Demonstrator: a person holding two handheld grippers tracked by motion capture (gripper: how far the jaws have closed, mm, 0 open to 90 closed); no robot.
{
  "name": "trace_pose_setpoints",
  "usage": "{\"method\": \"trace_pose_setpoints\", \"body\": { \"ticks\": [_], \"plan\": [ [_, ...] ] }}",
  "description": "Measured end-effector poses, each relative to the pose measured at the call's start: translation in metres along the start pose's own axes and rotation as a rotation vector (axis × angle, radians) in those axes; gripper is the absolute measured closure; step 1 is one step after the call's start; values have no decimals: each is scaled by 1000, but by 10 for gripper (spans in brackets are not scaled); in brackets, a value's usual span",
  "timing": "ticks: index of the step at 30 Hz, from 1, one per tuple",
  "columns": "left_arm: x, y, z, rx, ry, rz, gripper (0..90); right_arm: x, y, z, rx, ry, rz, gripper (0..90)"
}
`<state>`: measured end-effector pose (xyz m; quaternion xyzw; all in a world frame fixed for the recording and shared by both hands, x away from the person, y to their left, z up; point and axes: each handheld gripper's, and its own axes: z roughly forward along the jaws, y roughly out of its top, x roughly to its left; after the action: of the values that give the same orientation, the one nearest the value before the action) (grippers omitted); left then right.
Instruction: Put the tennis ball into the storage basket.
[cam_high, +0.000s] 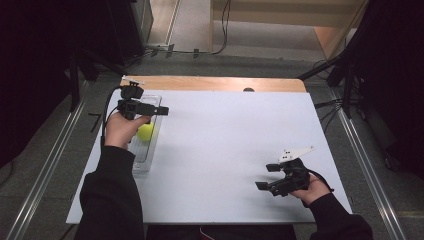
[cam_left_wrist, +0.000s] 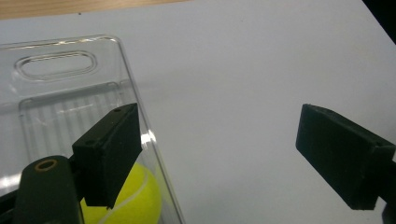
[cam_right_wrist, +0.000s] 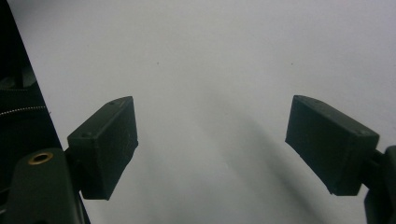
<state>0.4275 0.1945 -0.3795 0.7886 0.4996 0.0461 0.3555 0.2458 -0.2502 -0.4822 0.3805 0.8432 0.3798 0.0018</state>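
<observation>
Ball (cam_high: 146, 131) sits in the tray (cam_high: 148, 159), under your left gripper (cam_high: 150, 110), jaws spread and empty. You're mid-reach: next, drop lower and straddle it. Right gripper (cam_high: 266, 176) idles, released.

The left hand-held gripper (cam_left_wrist: 233, 158) has its two black jaws spread wide apart with nothing between them, one above a clear plastic rectangular tray (cam_left_wrist: 56, 70) that holds a yellow-green felt tennis ball (cam_left_wrist: 135, 198), the other above the bare white worktop (cam_left_wrist: 243, 60) beside the tray.
</observation>
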Motion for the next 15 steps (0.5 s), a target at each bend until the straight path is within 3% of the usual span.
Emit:
{"method": "trace_pose_setpoints", "body": {
  "ticks": [8,15],
  "plan": [
    [-12,1,10,19,-41,26,147,0,0,0,1,0,-1,148],
    [-23,2,20,49,-53,57,147,0,1,0,0,2,-3,148]
  ]
}}
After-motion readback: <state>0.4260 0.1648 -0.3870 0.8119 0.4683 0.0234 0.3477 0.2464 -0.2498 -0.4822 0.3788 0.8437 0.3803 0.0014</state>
